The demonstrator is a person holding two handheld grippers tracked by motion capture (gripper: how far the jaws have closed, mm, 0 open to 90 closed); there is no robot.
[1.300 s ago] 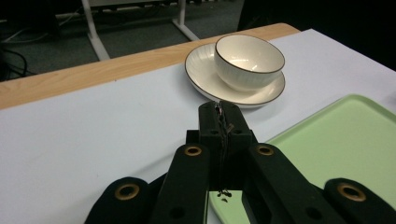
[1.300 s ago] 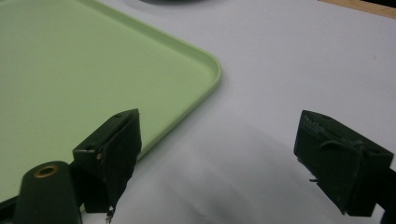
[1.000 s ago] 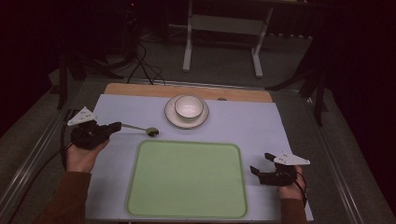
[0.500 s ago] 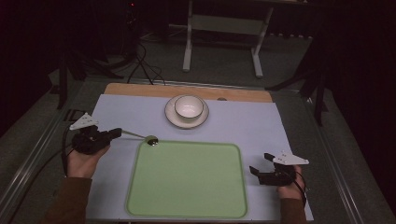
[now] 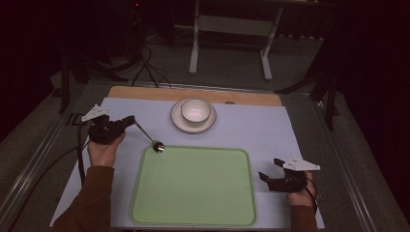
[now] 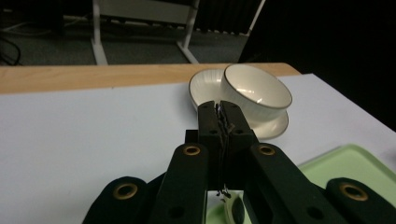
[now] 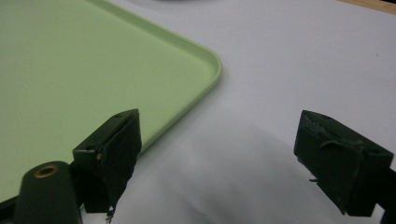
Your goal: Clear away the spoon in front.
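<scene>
Seen from the high view, the left gripper (image 5: 129, 119) is sitting over the pale table cover (image 5: 270, 130), left of the green tray (image 5: 193, 188). Its jaws are pressed together on the handle of a spoon (image 5: 147, 137), which is slanting down and to the right — its round end (image 5: 158, 147) is lying at the tray's far left corner. In the left gripper view the two black jaws are meeting tip to tip (image 6: 220, 108) with only a thin sliver of metal between them, and part of the spoon (image 6: 232, 210) is showing below, over the tray's edge (image 6: 355, 163).

A white bowl (image 5: 195, 110) is standing on a white saucer (image 5: 179, 122) at the far middle of the cover, near the wooden strip (image 5: 145, 93) along the table's far edge; it is apart from the spoon and the tray.

The right gripper (image 5: 270, 171) is resting just beside the tray's right edge, near its front corner. In the right gripper view its jaws are standing wide apart (image 7: 215, 154), holding nothing — the left jaw is hanging above the tray's rim (image 7: 205, 88), the right jaw above bare cover (image 7: 299, 56).
</scene>
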